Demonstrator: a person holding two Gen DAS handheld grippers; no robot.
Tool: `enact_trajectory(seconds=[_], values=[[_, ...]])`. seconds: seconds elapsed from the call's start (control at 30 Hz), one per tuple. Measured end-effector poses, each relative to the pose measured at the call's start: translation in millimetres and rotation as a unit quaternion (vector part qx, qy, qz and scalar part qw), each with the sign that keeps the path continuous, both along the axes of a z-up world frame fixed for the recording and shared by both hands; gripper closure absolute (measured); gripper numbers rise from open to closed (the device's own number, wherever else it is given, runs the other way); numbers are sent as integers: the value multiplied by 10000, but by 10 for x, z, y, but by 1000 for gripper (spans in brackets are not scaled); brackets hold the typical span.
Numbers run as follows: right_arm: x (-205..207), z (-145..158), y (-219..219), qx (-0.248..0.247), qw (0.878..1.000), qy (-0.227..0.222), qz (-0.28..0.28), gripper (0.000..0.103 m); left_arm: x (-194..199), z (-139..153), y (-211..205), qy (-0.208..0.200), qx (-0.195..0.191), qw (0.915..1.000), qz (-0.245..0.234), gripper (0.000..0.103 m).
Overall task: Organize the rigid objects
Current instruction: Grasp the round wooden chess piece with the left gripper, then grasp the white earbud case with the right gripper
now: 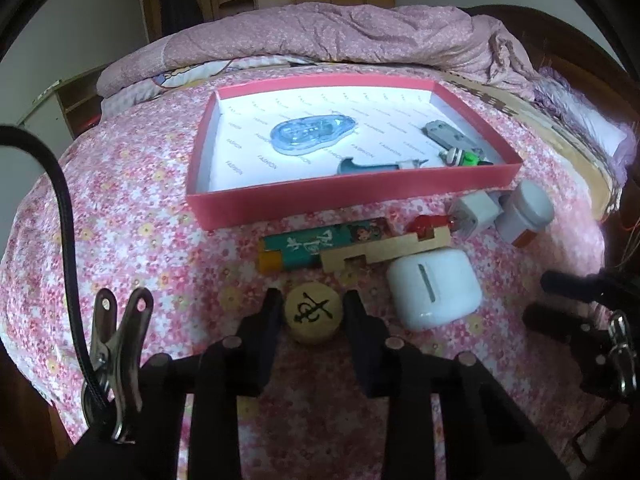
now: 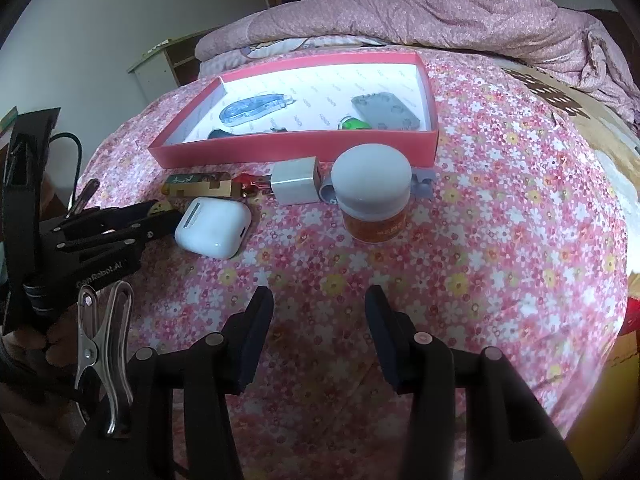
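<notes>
The left gripper [image 1: 313, 312] is clamped on a round wooden chess piece [image 1: 313, 313] lying on the floral bedsheet [image 1: 132, 216]. The right gripper [image 2: 319, 312] hangs with jaws apart and empty. Beyond sit a white earbud case [image 1: 434, 289], a jar [image 2: 372, 196] and the red box [image 1: 352, 196].

The left gripper [image 1: 313, 312] has its two black fingers pressed against either side of a round wooden game piece [image 1: 313, 314] marked with a black character, down on the flowered bedspread [image 1: 132, 208]. Just beyond the piece lies a green bar [image 1: 316, 246] with a notched wooden block [image 1: 384, 248] touching it, and a white earbud case [image 1: 434, 290] sits to the right of the piece. Past those stands a red box [image 1: 340, 196], holding a blue oval gadget [image 1: 310, 134] and a grey flat item [image 1: 450, 136]. The right gripper [image 1: 576, 300] hangs at the far right, well apart from the piece.
</notes>
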State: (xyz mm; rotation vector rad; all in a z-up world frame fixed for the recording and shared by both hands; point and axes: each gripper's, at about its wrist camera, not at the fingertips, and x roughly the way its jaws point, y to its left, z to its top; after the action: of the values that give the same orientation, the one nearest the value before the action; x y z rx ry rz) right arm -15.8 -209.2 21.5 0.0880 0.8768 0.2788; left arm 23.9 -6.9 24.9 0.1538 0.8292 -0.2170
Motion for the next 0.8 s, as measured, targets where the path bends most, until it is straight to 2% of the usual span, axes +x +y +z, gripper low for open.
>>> enact_trajectory(seconds=[0.07,0.2,0.4,0.53,0.6,0.73,0.8], values=[[1,-7,-2,28,10000,-17,-12,49,-14,12,86,45,-84,9999,80,70],[5,-17,48,78,10000,-34,27,37,-76,-36,287,134,-344,9990,240,70],[-9,-42,292,-552,9984,-17,76,20,-184,-72,322,-105,-273,9992,261,67],[-30,-78,404,-940,9956,14,-5,19,-222,-100,322,-229,-303,9991,198,62],[-26,-67,411,-844,9963,112,-111,19,-230,-106,329,-226,-404,9989,89,55],[29,28,488,-352,9992,166,94,25,-263,-121,306,-302,-353,9989,34,52],[54,72,587,-439,9988,16,202,26,-271,-125,316,-321,-392,9987,18,52]])
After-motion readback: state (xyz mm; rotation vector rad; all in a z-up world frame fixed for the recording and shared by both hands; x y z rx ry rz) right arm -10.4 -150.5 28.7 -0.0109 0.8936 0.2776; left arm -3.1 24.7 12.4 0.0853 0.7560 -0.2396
